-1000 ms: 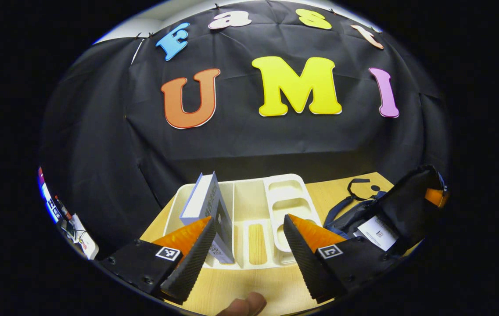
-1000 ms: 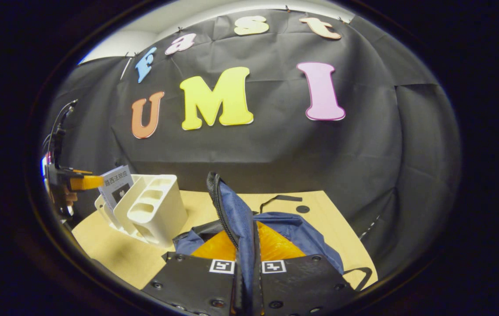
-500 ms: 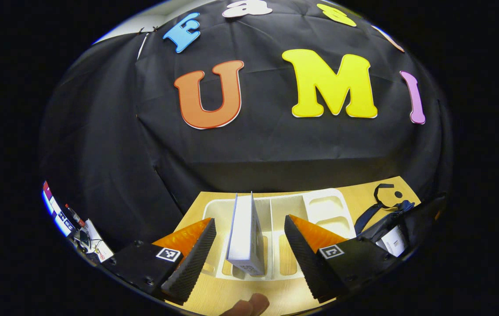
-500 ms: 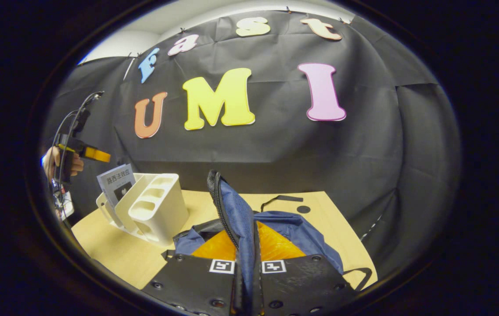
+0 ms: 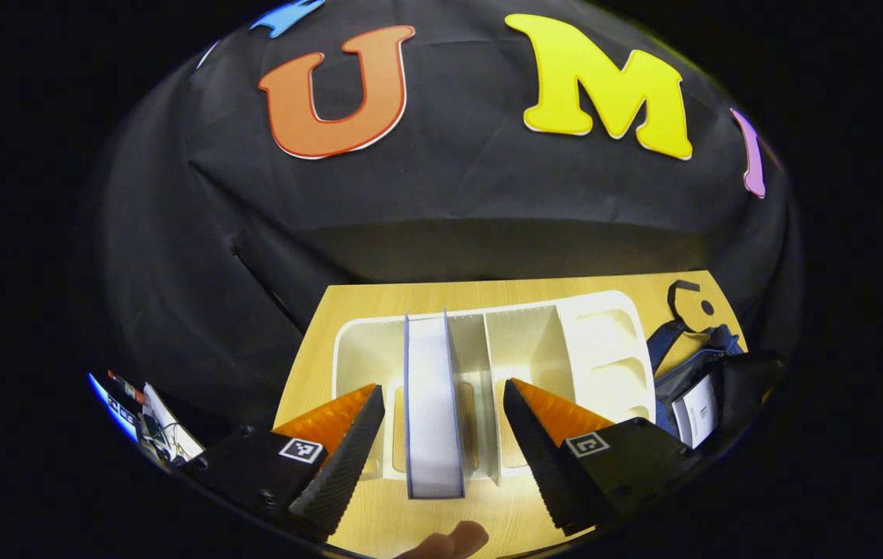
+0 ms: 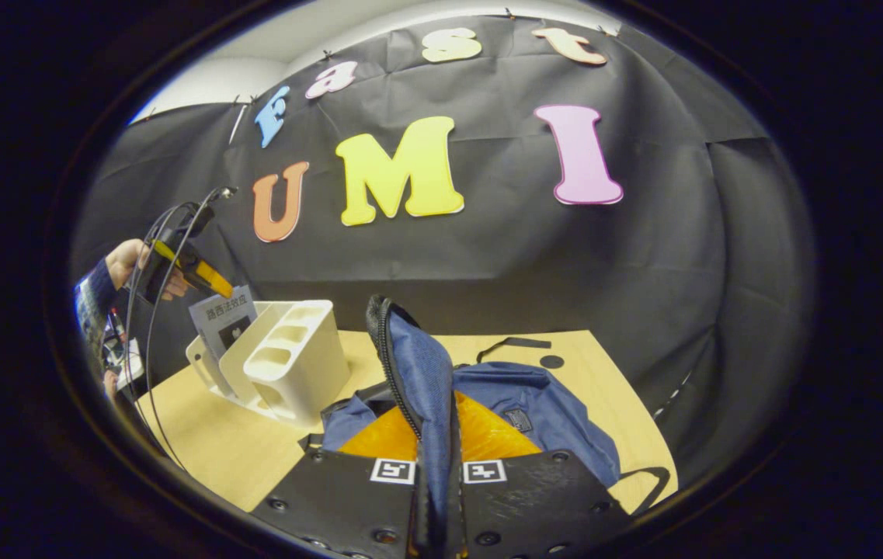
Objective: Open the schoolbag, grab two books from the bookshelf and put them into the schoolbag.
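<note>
White rack risk: the bookshelf is light plastic with thin dividers; if the left tool comes down off-centre, a finger could catch a divider and drag or tip the whole rack across the desk.
Book risk: the book stands upright in a slot with only its top edge offered; a shallow pinch would likely let it slip or swing as it lifts out.
Left tool: spread wide, one finger on each side of the book's top edge and apart from it, so it grips nothing. In the right gripper view it hangs above the rack in a person's hand, just over the book.
Bookshelf place: on the desk's left part, just beside the schoolbag, its pen wells toward the bag.
Bag risk: the right tool holds up the bag's zipped flap; if that cloth slides out, I judge the mouth would sag shut and the book would have no way in.
Right tool: closed tight, both fingers pressed on the blue flap, which rises upright between them.
Schoolbag place: lying on the right part of the desk, straps trailing toward the wall; how wide its mouth gapes I cannot tell.
</note>
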